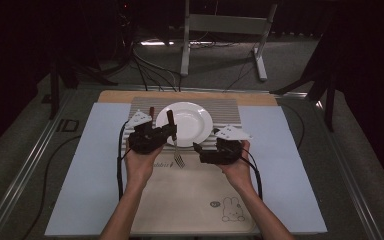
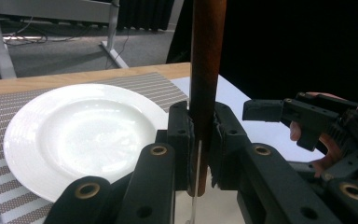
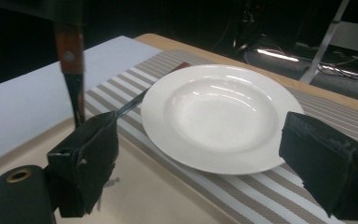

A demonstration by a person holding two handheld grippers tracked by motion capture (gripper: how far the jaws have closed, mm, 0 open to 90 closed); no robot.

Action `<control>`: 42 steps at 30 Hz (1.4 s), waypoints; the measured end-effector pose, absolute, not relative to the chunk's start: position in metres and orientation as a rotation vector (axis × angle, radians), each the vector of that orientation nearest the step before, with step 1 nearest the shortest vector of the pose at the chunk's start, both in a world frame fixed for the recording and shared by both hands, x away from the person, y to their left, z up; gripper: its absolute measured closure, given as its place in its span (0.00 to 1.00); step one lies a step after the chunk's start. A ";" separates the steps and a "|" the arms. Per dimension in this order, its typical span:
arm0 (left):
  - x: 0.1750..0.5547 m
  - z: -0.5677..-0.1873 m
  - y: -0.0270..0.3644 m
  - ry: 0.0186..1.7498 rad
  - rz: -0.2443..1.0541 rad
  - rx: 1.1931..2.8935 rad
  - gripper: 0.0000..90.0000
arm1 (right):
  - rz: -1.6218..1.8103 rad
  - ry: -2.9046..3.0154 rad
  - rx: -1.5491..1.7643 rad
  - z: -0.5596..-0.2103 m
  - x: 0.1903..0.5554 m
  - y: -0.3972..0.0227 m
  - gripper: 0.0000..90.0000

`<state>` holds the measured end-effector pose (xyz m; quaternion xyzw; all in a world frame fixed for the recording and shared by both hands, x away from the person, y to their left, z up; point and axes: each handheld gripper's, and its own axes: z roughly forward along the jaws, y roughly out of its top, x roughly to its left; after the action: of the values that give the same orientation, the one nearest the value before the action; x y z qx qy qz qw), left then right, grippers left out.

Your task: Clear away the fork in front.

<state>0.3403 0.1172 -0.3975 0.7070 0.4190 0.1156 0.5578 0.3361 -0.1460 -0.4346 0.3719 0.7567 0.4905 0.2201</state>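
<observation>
Fork (image 1: 175, 144) hanging upright, tines down, just above the near edge of the striped placemat (image 1: 225, 107) where the cream mat (image 1: 190, 200) begins, right at the near rim of the plate (image 1: 200, 112). Clamped by the wooden handle in the left gripper (image 1: 170, 131), jaws fully closed on the wood, metal neck and tines dangling free below.

Likely step: passing the fork across, or laying it down beside the plate. Either way, keep the left grip firm until the fork is supported elsewhere.

Right gripper (image 1: 205, 142) just to the right of the fork, jaws spread wide with nothing between them, pointing towards it. For a handover, bring those pads around the bare handle above or below the left jaws, not onto the thin neck. Close squarely on the flat sides of the wood, then release the left.

For a lay-down, tip the handle towards the near edge, lower until the tines rest on the mat, then let go low, avoiding a drop or a clink against the rim.

Farther off, beyond the plate on the left, a knife (image 1: 151, 111) lying on the stripes. Match the fork to that line, parallel, close to the plate but apart from it.
</observation>
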 end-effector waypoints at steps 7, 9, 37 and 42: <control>0.340 -0.393 0.124 0.975 0.267 1.684 0.89 | 1.352 2.068 1.051 -0.434 0.335 -0.159 0.14; 0.339 -0.392 0.127 0.968 0.263 1.695 0.89 | 1.349 2.060 1.056 -0.434 0.334 -0.163 0.14; 0.326 -0.379 0.173 0.895 0.233 1.771 0.89 | 1.341 1.969 1.120 -0.434 0.312 -0.219 0.14; 0.321 -0.382 0.180 0.897 0.229 1.795 0.89 | 1.326 1.964 1.135 -0.437 0.309 -0.227 0.14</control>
<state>0.3212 0.1800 -0.3821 0.7525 0.3761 0.0962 0.5321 0.3085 -0.2271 -0.4371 0.4179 0.7230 0.4879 0.2540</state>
